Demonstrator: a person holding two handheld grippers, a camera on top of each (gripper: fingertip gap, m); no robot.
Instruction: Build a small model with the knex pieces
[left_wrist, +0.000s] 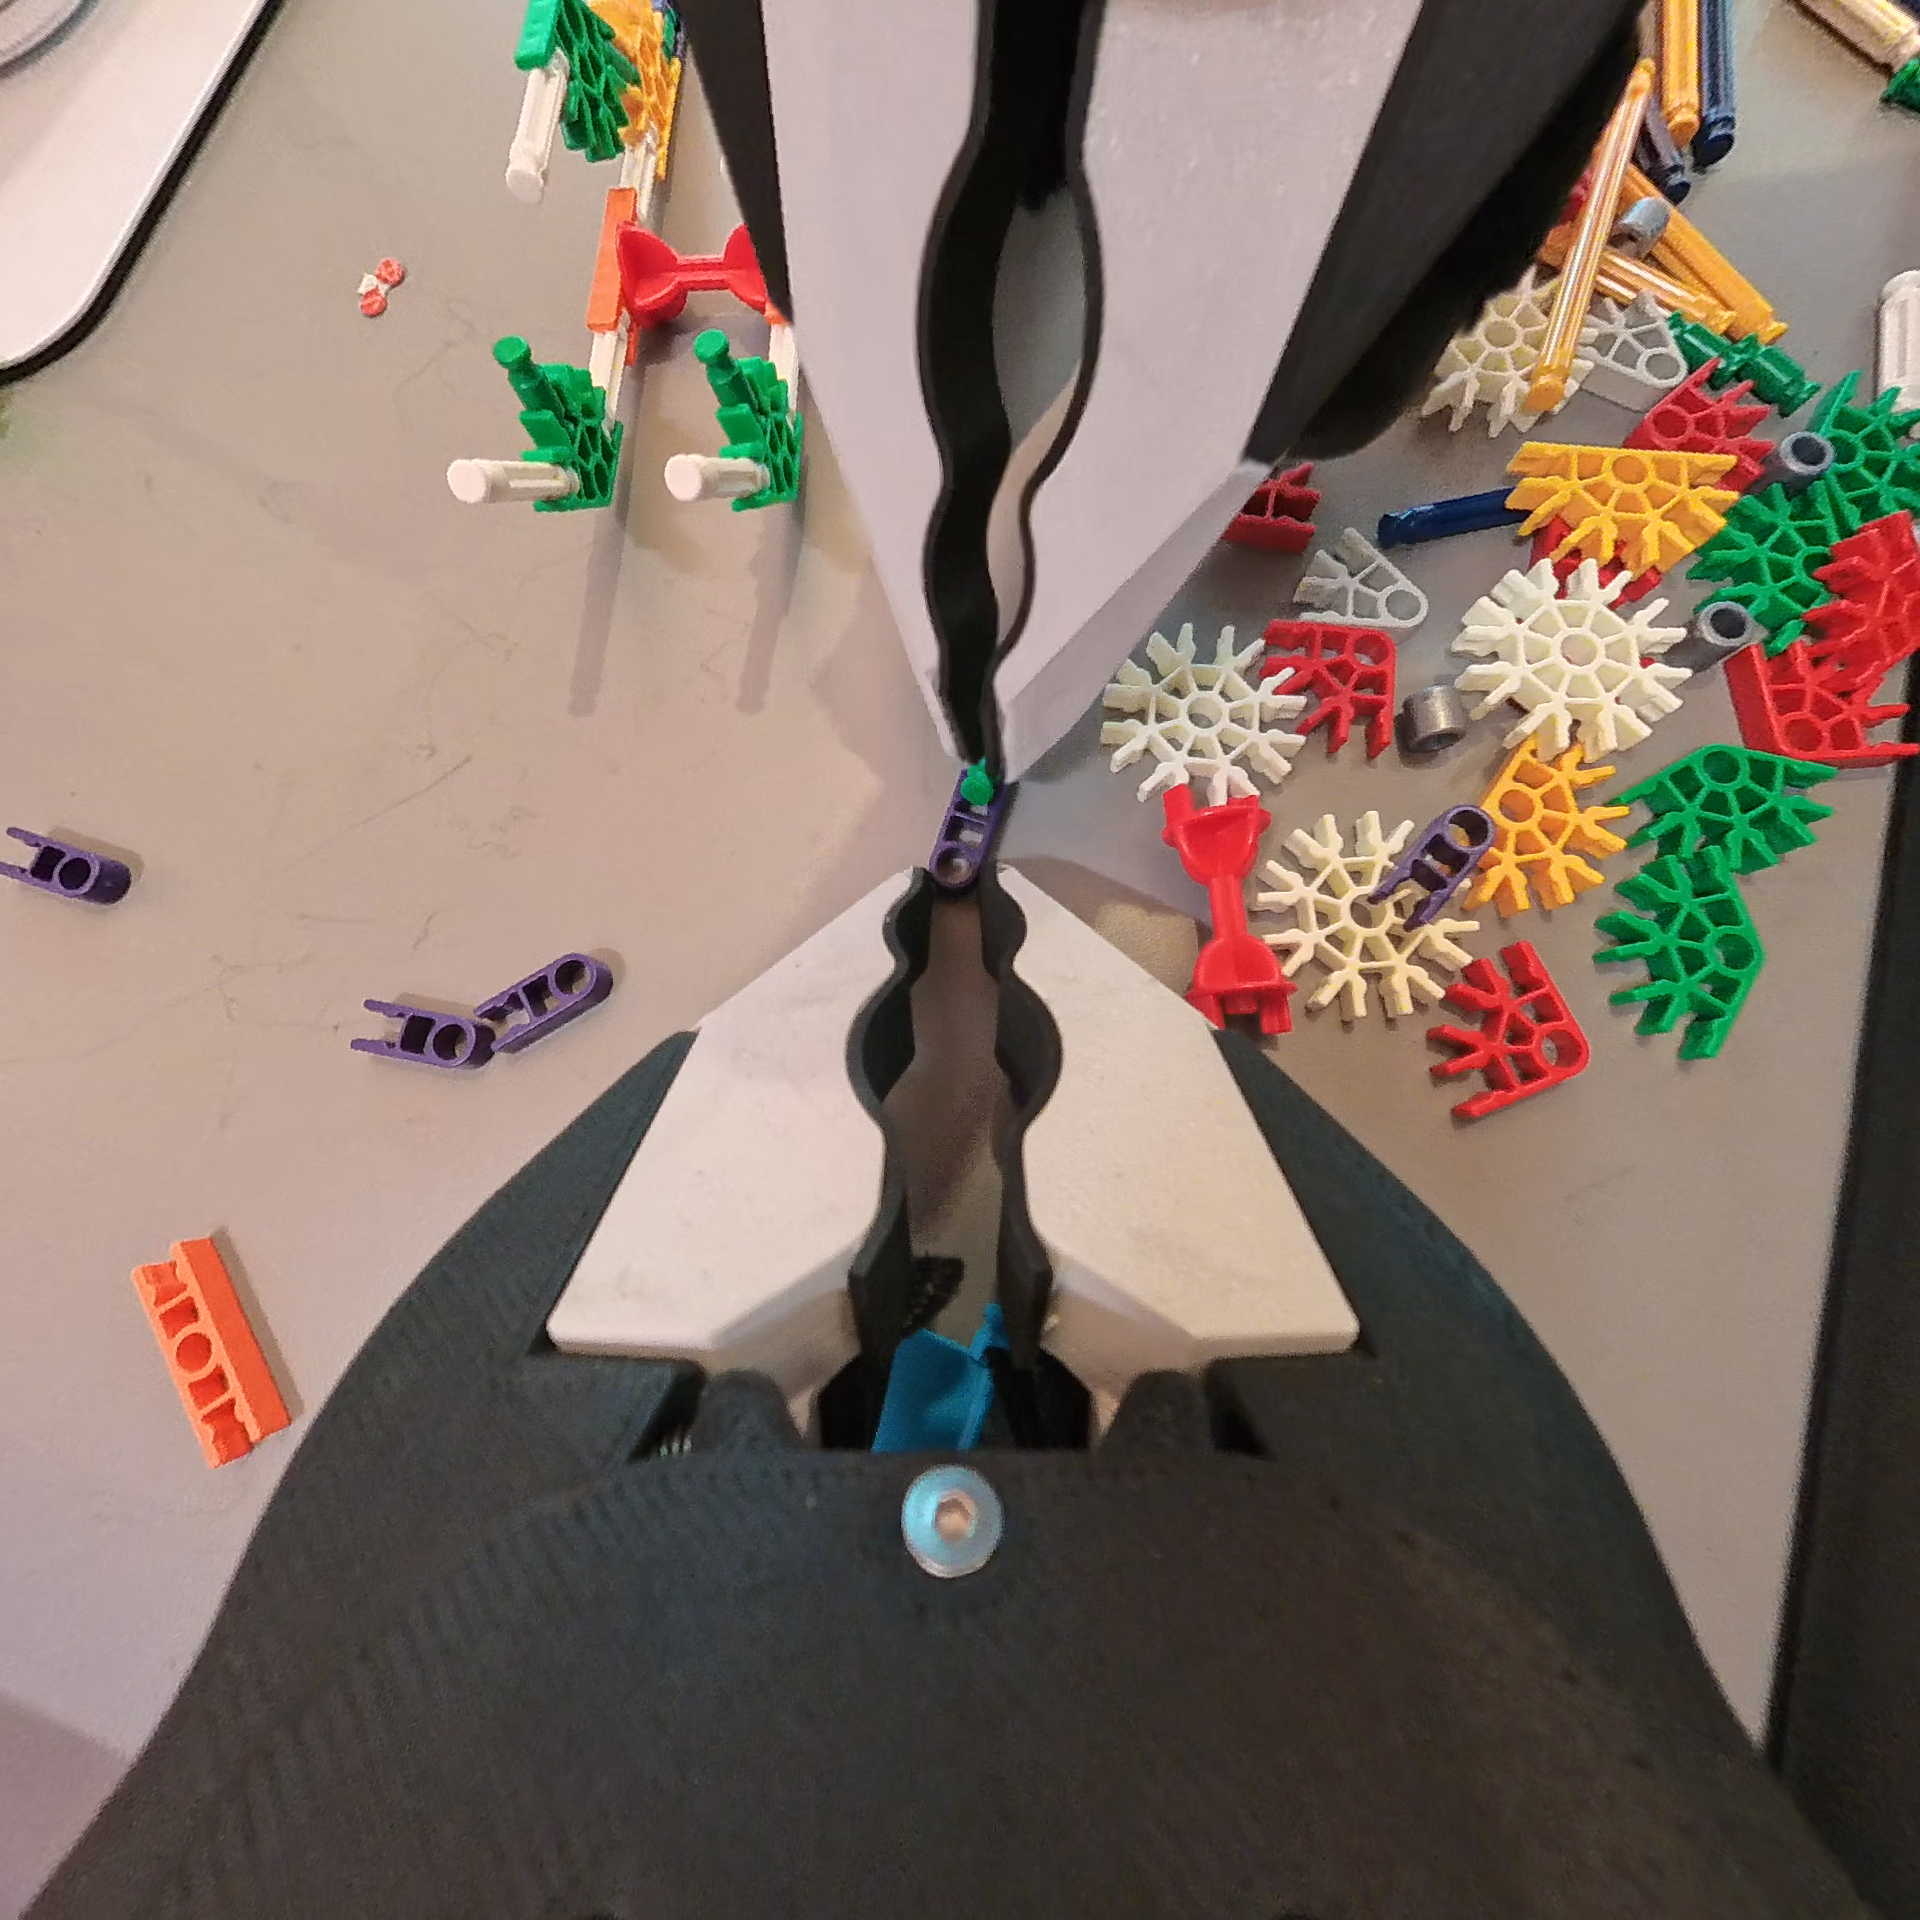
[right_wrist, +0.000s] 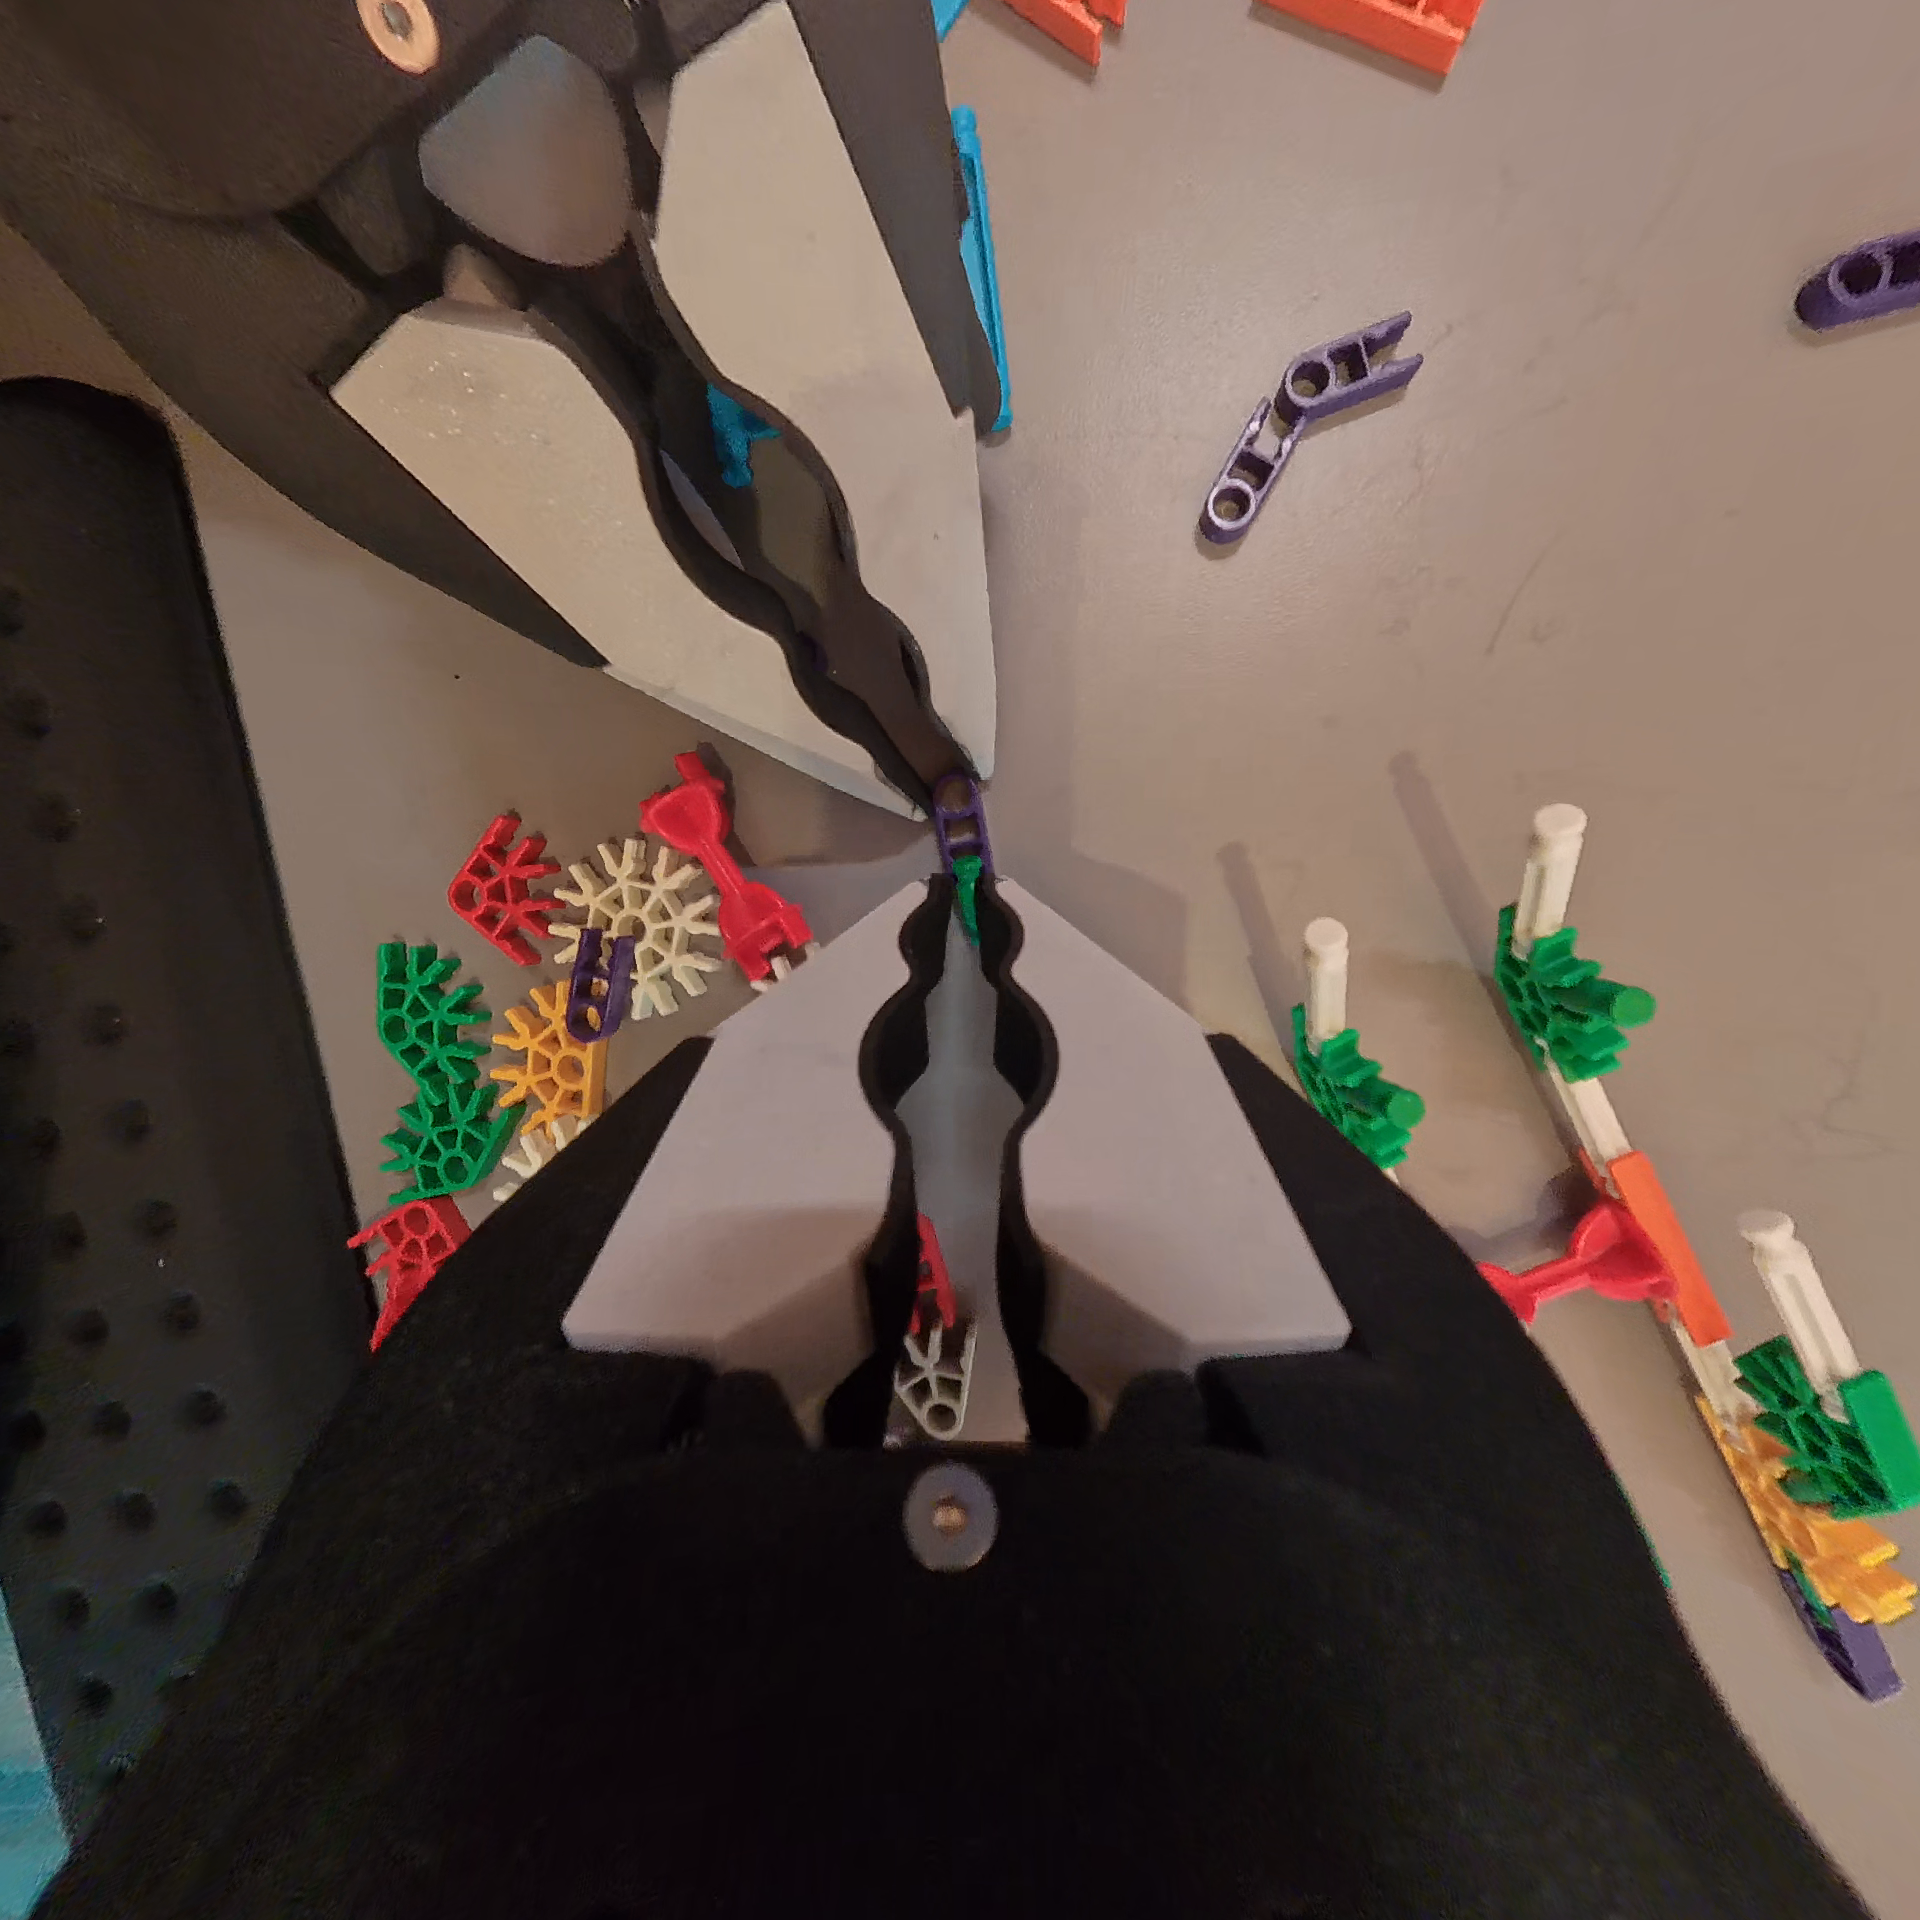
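**Tools meeting tip to tip over a purple clip and a green rod**

Left wrist view: the left tool (left_wrist: 961, 883) is pinching one end of a small purple clip (left_wrist: 964, 840) between its closed fingertips, above the grey bench (left_wrist: 312, 727). The right tool (left_wrist: 977, 756) is coming in from the far side, its tips closed on a short green rod (left_wrist: 977, 781) whose end is touching the clip. Three loose purple clips (left_wrist: 488, 1013) are lying toward the bench's left side, with an orange flat piece (left_wrist: 211, 1351) near the left edge. A half-built model (left_wrist: 644, 364) of green connectors, white rods and a red spool is sitting at the far left. A pile of connectors (left_wrist: 1579, 748), white snowflake shapes among red, green and yellow ones, is spreading along the right side.

Right wrist view: the right tool (right_wrist: 966, 883) is gripping the green rod (right_wrist: 968, 888) between its tips, the rod's end sitting in the fork of the purple clip (right_wrist: 958, 816). The left tool (right_wrist: 940, 784) is reaching in from the upper left and clamping the clip's round end. Loose purple clips (right_wrist: 1299, 426) are lying on the bench (right_wrist: 1351, 644) beyond, the model (right_wrist: 1600, 1195) is standing at the right, and the pile of connectors (right_wrist: 540, 997) is lying at the left.
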